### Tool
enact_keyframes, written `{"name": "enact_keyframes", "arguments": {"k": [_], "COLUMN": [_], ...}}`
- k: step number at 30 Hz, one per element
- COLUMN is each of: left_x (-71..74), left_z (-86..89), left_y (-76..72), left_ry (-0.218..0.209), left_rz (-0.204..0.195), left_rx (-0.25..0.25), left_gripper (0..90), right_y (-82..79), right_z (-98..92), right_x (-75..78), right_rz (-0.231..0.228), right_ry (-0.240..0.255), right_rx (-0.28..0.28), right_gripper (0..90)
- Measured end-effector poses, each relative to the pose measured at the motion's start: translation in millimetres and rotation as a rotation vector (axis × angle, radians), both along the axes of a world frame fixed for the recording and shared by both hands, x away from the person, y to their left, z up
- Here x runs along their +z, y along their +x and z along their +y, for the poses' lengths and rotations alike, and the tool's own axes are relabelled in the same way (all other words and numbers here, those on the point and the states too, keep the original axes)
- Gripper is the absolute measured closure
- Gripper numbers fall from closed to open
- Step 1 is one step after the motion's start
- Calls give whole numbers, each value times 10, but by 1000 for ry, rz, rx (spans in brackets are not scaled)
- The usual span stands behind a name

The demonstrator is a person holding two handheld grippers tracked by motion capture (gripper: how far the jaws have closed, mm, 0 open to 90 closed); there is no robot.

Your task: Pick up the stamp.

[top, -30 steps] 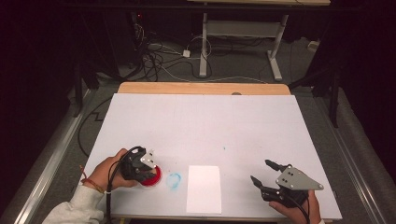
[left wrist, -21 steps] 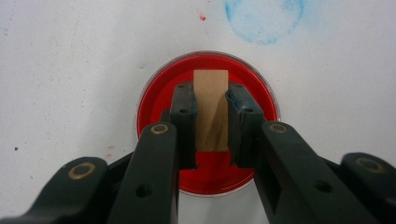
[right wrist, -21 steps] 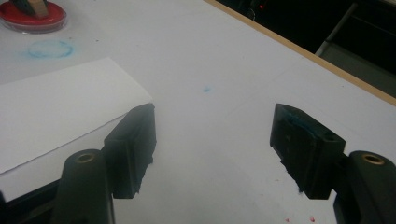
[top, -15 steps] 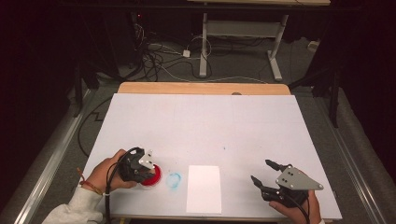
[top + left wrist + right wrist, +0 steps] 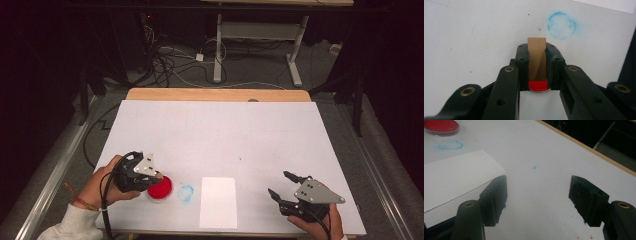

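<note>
Wooden stamp (image 5: 537,60) clamped in left gripper (image 5: 537,53), above red ink pad (image 5: 159,188)

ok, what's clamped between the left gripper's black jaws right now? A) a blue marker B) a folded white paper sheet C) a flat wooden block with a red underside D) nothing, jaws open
C: in the left gripper view the left gripper has its jaws closed against both sides of the flat wooden block, whose red lower end shows beneath; the white paper sheet lies flat on the table, untouched.
</note>
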State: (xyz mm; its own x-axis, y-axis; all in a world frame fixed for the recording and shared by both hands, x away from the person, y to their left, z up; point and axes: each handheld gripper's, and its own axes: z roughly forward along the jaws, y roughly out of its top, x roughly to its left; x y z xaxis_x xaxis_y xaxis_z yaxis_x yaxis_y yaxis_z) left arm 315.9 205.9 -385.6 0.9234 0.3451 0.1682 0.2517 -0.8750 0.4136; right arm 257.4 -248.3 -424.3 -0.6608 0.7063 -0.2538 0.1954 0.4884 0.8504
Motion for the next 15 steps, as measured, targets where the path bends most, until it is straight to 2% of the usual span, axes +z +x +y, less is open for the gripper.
{"name": "enact_keyframes", "arguments": {"k": [9,15], "left_x": [-64,-169], "left_z": [66,72], "left_y": [60,74], "left_ry": [-16,19], "left_rz": [22,48], "left_rx": [6,-4], "left_gripper": [738,738], "right_y": [18,33], "right_z": [-4,-9], "right_x": [4,-4], "right_rz": [-2,-2], "right_ry": [9,7], "right_rx": [-6,-8], "right_gripper": [316,315]}}
